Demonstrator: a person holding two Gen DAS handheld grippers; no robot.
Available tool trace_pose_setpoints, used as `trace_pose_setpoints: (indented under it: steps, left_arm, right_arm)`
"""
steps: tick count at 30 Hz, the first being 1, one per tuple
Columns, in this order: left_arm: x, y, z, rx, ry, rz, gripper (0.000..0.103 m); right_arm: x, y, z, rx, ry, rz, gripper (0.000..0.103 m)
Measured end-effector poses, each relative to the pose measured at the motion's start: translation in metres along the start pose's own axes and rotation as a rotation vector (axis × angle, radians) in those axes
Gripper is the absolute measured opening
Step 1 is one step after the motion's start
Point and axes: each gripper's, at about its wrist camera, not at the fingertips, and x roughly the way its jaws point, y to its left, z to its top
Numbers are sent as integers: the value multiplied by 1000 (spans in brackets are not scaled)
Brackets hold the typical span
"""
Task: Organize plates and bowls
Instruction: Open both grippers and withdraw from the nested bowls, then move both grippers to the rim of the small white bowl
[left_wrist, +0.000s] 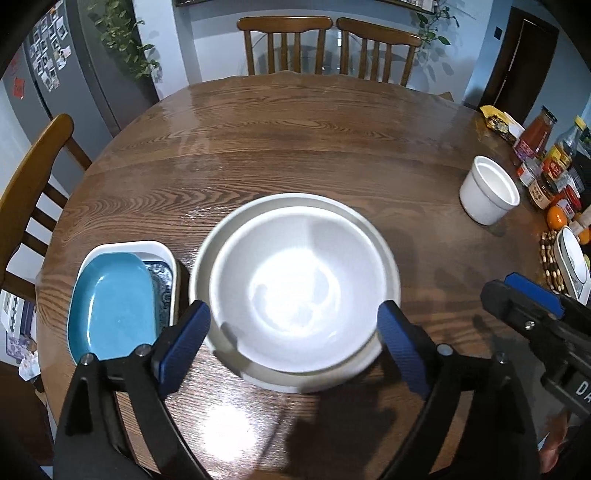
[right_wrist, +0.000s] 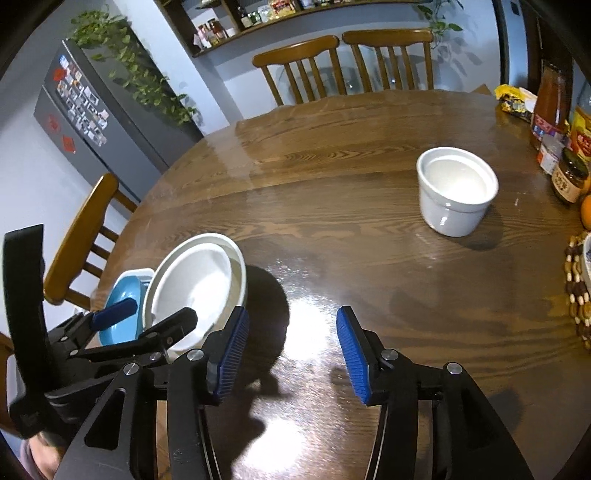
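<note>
On the round brown wooden desk, a white round ceramic bowl sits nested in a wider white round bowl at the near middle. Just left of them, a blue oblong plate lies in a white rectangular dish. A white straight-sided ceramic cup stands far right, well apart, with jars and bottles beyond it at the desk's right edge.

L gripper has its jaws spread wide, blue pads well apart, tilted down w/ nothing clamped btwn them. R gripper is also spread wide, pads apart and gripping nothing, held low. The two sit side by side, L just left of R, each visible in the other's cam.
</note>
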Motion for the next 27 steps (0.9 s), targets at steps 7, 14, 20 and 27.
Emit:
trace_pose_setpoints:
  steps: [7, 14, 20, 27]
  left_arm:
    - [-5, -28, -1, 55, -7, -27, 92]
    - [-12, -56, 1, 110, -19, -46, 92]
    - [-25, -80, 9, 137, -58, -62, 92]
    - [-43, -107, 26, 146, -113, -89, 92]
  right_arm:
    - [-30, -31, 0, 27, -47, -41, 50]
    - [-68, -63, 5, 37, -88, -103, 51]
    - [-105, -84, 16, 20, -128, -132, 51]
    - [-143, -104, 45, -21, -172, -201, 51]
